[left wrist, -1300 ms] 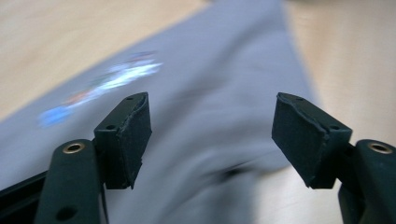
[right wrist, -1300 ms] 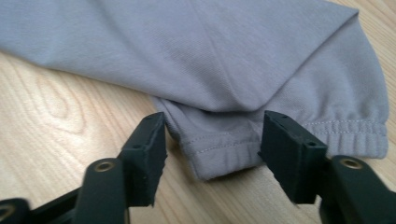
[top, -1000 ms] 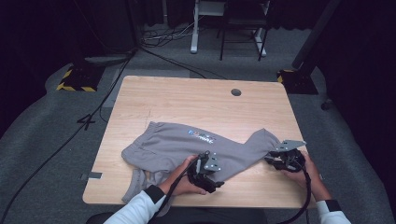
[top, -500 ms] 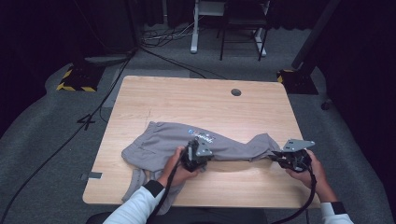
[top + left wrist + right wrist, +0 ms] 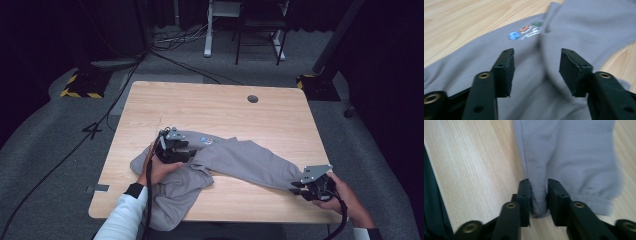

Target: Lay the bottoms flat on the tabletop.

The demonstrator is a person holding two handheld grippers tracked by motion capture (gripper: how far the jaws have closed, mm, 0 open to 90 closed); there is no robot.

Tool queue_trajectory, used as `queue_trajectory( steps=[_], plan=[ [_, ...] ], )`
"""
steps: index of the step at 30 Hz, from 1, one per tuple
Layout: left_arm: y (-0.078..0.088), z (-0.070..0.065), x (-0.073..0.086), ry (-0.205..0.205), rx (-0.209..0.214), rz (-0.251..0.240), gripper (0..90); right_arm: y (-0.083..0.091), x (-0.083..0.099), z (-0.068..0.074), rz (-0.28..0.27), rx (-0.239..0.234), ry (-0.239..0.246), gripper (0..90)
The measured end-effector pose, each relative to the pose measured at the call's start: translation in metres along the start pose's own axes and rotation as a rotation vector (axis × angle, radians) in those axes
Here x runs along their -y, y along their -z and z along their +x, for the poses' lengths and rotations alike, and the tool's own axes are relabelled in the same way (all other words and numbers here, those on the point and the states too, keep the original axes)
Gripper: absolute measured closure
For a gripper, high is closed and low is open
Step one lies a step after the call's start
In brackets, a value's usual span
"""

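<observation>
wood table (image 5: 280, 120) | grey carpet (image 5: 45, 150) | left claw (image 5: 536, 65) just opening, empty | right claw (image 5: 539, 195) grips sweatshirt (image 5: 250, 160)

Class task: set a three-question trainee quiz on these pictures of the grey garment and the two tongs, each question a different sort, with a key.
1. True or false: the right tongs pinch the cuff edge of the grey garment.
2. The left tongs stand: A) clamped on cloth, B) open above the cloth, C) resting on bare wood.
3. Fill in: the small coloured print lies on the garment's ____ cloth.

Key: 1 true; 2 B; 3 grey.
</observation>
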State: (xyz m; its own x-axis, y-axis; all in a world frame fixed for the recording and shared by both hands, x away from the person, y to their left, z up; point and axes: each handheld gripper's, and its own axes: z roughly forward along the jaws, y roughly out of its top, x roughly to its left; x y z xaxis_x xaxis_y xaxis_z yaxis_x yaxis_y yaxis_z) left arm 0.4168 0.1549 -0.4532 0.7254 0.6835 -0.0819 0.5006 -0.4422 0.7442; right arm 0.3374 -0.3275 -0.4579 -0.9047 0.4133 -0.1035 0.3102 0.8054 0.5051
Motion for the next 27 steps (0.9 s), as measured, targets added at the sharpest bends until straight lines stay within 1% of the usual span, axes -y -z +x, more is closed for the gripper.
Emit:
queue_trajectory(
  steps=[1,2,3,4,5,6,7,8,9,10,11,12,13,14,16,17,18,20,21,22,24,25,26,27],
  plan=[
    [0.004,0.002,0.003,-0.016,-0.040,0.008,46.4,0.000,0.002,0.001,-0.001,0.003,-0.012,64.8],
    [0.005,0.004,0.006,-0.021,-0.057,0.010,44.7,0.000,0.003,0.000,-0.001,0.012,-0.024,57.4],
    [0.007,0.009,0.010,-0.016,-0.069,0.013,42.1,0.001,0.003,-0.001,-0.012,0.028,-0.043,49.0],
    [0.007,0.014,0.014,0.011,-0.074,0.017,41.3,0.003,0.002,-0.005,-0.031,0.046,-0.079,47.5],
    [0.007,0.019,0.017,0.031,-0.077,0.028,41.6,0.004,0.000,-0.010,-0.067,0.054,-0.113,46.9],
    [0.007,0.023,0.020,0.025,-0.099,0.043,41.2,0.005,-0.003,-0.014,-0.106,0.080,-0.152,43.5],
    [0.005,0.027,0.022,0.020,-0.126,0.058,40.5,0.003,-0.008,-0.020,-0.134,0.117,-0.201,41.8],
    [0.003,0.030,0.024,0.026,-0.144,0.069,40.6,0.000,-0.013,-0.025,-0.150,0.138,-0.237,42.2],
    [0.000,0.034,0.025,0.051,-0.151,0.079,40.6,-0.004,-0.017,-0.028,-0.152,0.158,-0.252,43.0],
    [-0.002,0.036,0.026,0.039,-0.167,0.089,40.6,-0.013,-0.023,-0.033,-0.135,0.196,-0.269,43.3],
    [-0.005,0.036,0.028,0.032,-0.188,0.100,41.4,-0.020,-0.027,-0.037,-0.113,0.196,-0.268,43.5],
    [-0.007,0.037,0.029,0.020,-0.204,0.111,42.8,-0.027,-0.030,-0.040,-0.110,0.178,-0.274,44.2],
    [-0.009,0.037,0.031,0.034,-0.182,0.114,42.8,-0.033,-0.032,-0.043,-0.101,0.165,-0.291,44.8],
    [-0.011,0.038,0.032,0.037,-0.174,0.123,42.9,-0.040,-0.034,-0.047,-0.084,0.174,-0.298,44.9],
    [-0.015,0.038,0.033,0.034,-0.188,0.139,43.3,-0.050,-0.037,-0.050,-0.054,0.178,-0.310,45.2],
    [-0.015,0.038,0.033,0.029,-0.192,0.131,43.3,-0.053,-0.037,-0.052,-0.055,0.167,-0.317,45.4],
    [-0.015,0.038,0.033,0.028,-0.209,0.133,43.9,-0.054,-0.036,-0.053,-0.071,0.157,-0.332,45.9],
    [-0.017,0.040,0.032,0.013,-0.278,0.119,46.9,-0.053,-0.032,-0.053,-0.081,0.147,-0.351,46.0],
    [-0.018,0.042,0.031,0.009,-0.296,0.119,47.1,-0.051,-0.027,-0.053,-0.093,0.132,-0.370,46.0],
    [-0.018,0.045,0.031,0.011,-0.298,0.118,47.4,-0.049,-0.023,-0.051,-0.099,0.136,-0.379,46.0],
    [-0.019,0.053,0.030,0.031,-0.320,0.114,47.5,-0.041,-0.015,-0.047,-0.066,0.135,-0.374,44.8],
    [-0.019,0.058,0.030,0.040,-0.341,0.109,47.4,-0.037,-0.011,-0.045,-0.047,0.131,-0.373,43.7],
    [-0.021,0.063,0.030,0.062,-0.365,0.098,47.4,-0.034,-0.006,-0.043,-0.042,0.130,-0.375,43.8],
    [-0.021,0.068,0.029,0.078,-0.369,0.099,47.0,-0.029,0.002,-0.040,-0.041,0.129,-0.377,43.8]
  ],
)
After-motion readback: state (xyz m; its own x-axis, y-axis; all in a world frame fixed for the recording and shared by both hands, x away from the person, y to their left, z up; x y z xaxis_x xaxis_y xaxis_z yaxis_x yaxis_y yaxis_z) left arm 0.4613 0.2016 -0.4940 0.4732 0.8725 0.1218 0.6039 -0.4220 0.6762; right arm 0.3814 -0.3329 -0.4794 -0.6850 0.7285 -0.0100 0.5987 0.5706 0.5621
